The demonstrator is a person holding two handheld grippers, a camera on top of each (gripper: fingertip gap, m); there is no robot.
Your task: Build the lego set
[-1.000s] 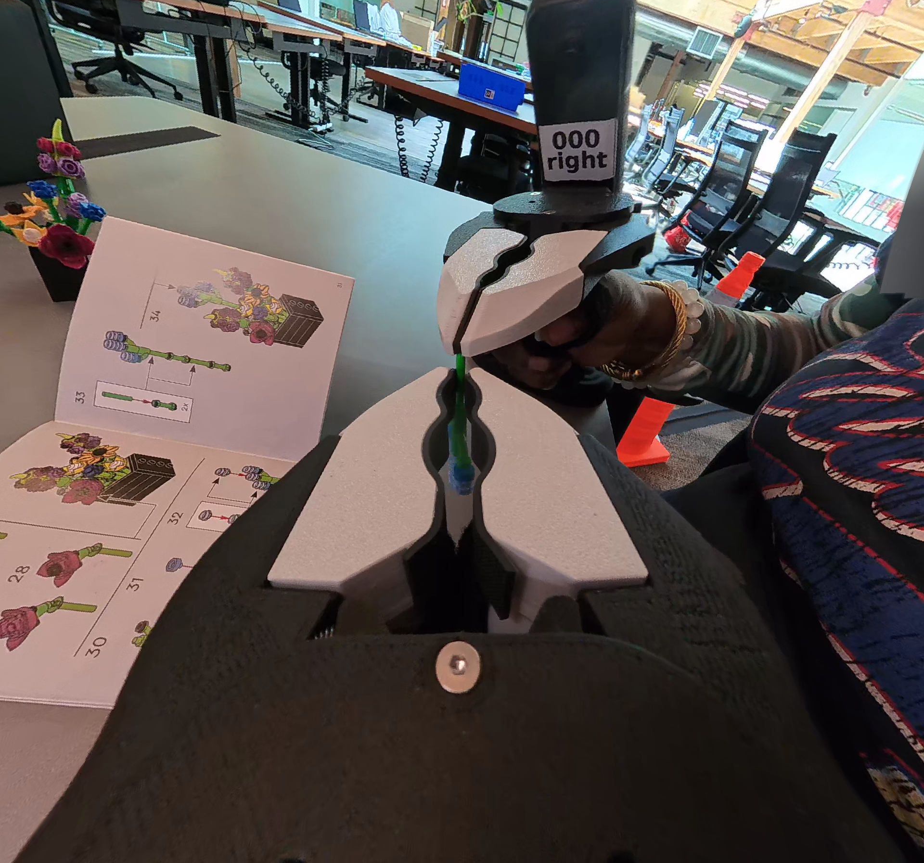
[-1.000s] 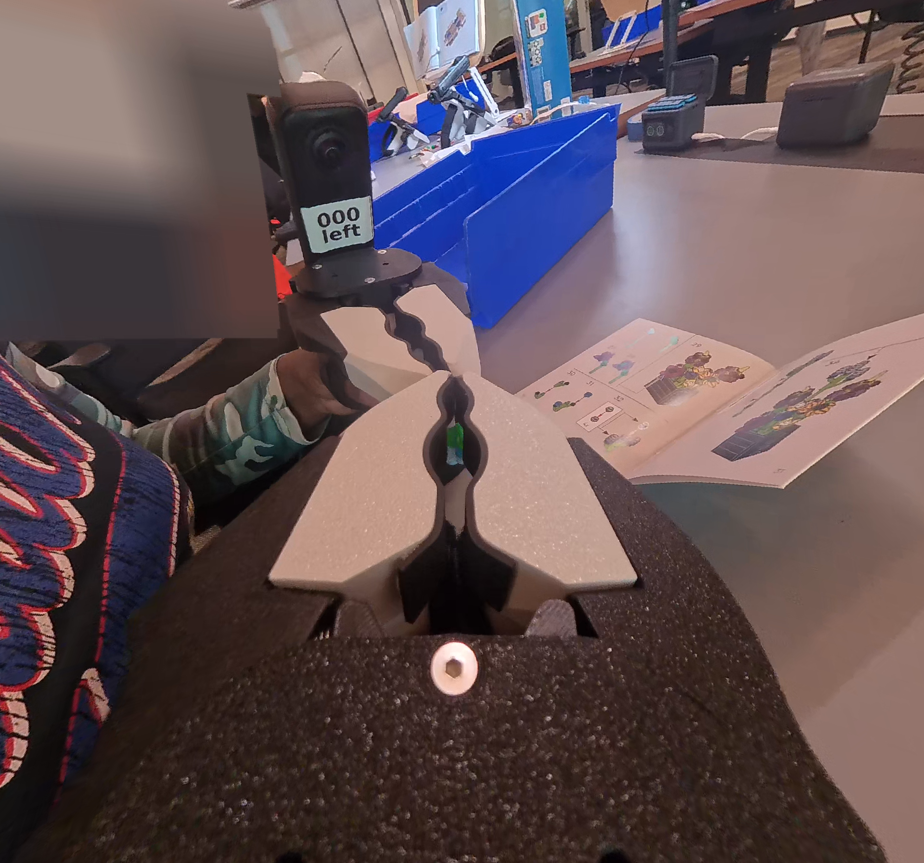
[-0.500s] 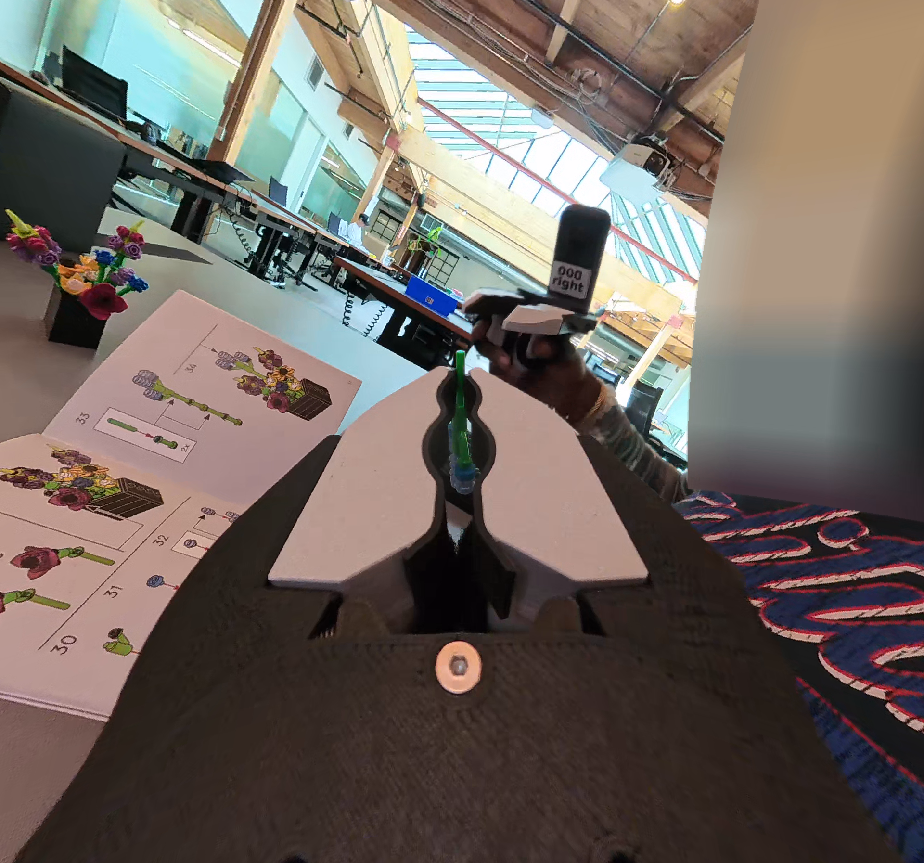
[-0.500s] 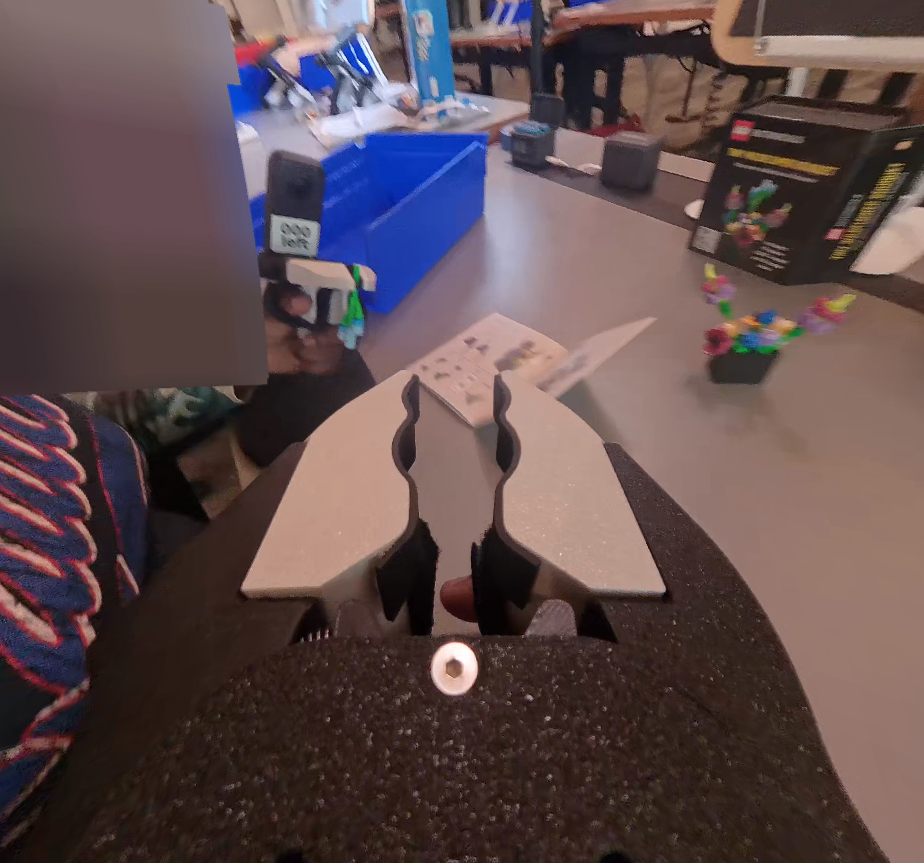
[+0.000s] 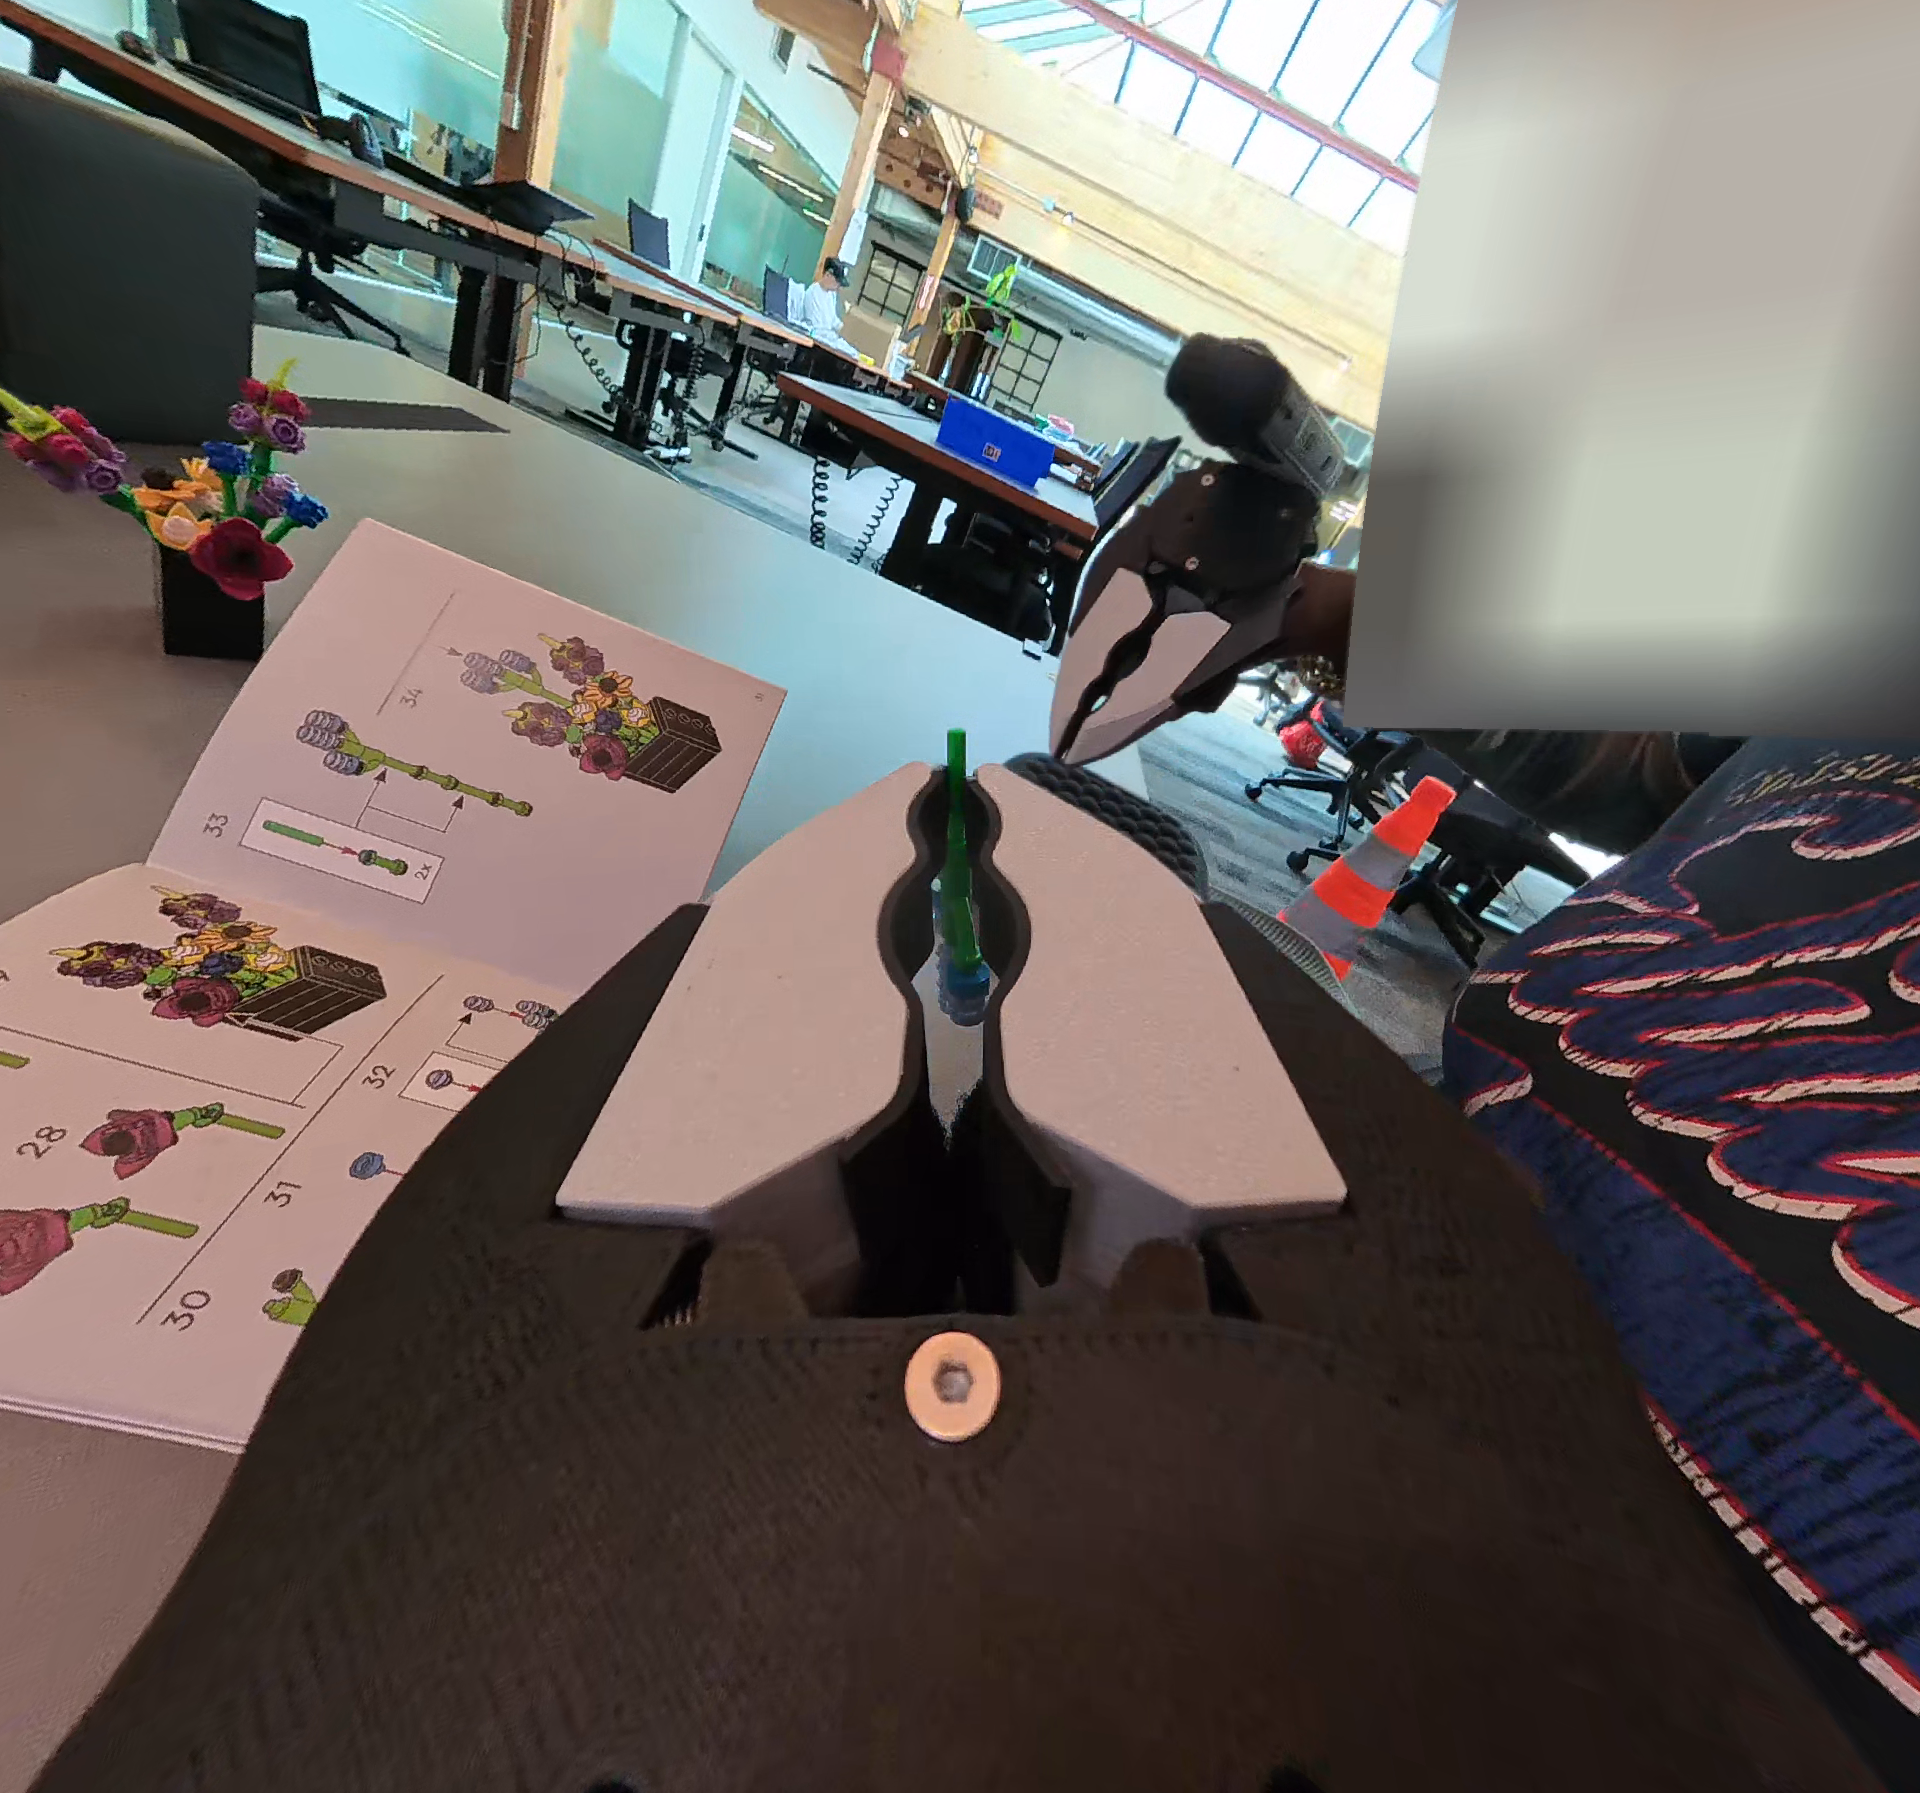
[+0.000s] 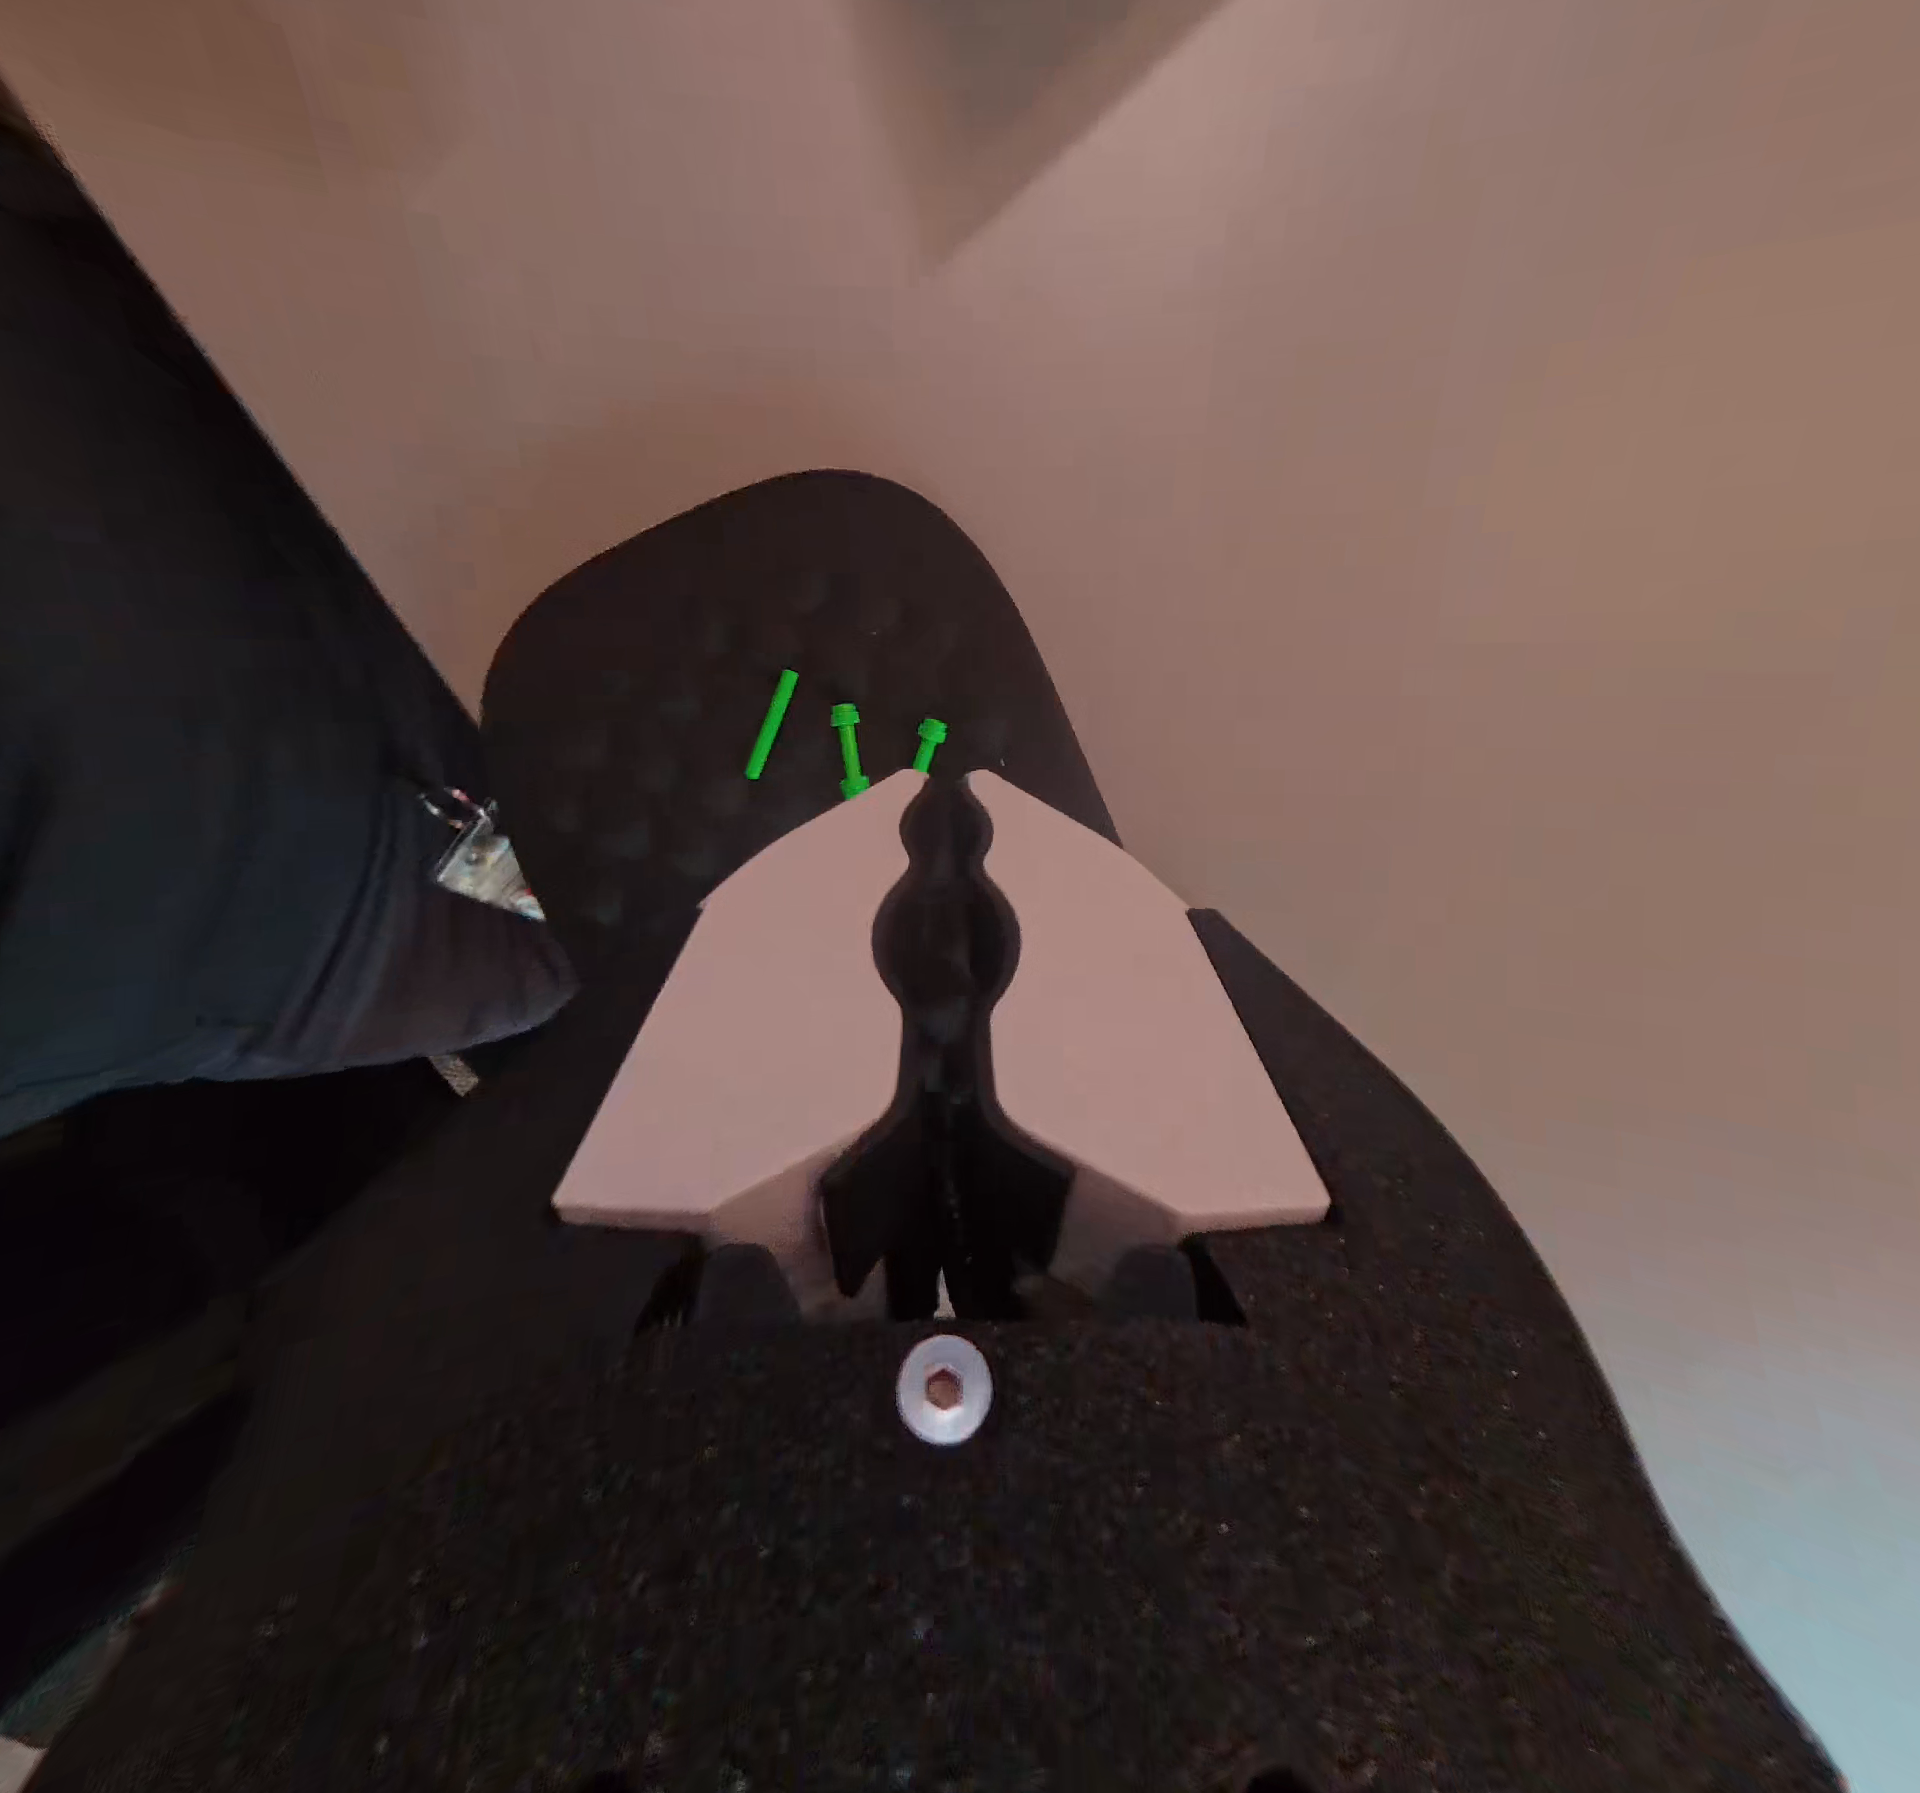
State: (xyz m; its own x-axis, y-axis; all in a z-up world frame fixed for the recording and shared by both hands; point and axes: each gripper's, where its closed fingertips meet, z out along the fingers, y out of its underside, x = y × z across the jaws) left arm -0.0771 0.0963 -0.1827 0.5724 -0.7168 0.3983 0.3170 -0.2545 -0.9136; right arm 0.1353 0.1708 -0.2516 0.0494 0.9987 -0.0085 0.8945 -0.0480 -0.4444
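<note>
- While the left gripper (image 5: 951, 787) stays out of the pick, its jaws are clenched on a green stem (image 5: 956, 860) with a small blue flower piece (image 5: 961, 997) at its lower end; the stem lies along the slot between the fingers, its free tip poking just past the fingertips.
- Right gripper (image 6: 948, 779): jaws nearly closed, only a narrow slit between the tips and nothing visibly between them. In the left wrist view this gripper (image 5: 1070, 741) points steeply down, tips just above the black dimpled pad (image 5: 1117, 808).
- On that pad (image 6: 644, 663) lie three loose green parts: a plain green rod (image 6: 772, 725) farthest left, then two headed green pins, the middle one (image 6: 847, 748) and the right one (image 6: 928, 744).
- Key relation: the right pin lies directly ahead of the right gripper's tips, touching or just short of them; which cannot be told. Its long axis runs nearly along the fingers, head end away, tilted slightly right.
- Judgement: the right gripper is much the nearer to the loose parts, so the pick is its own; its jaws would need to spread wider first.
- Open instruction booklet (image 5: 499, 767) and the partly built flower arrangement in its black pot (image 5: 208, 538) lie on the grey table (image 5: 644, 538), well apart from the pad.
</note>
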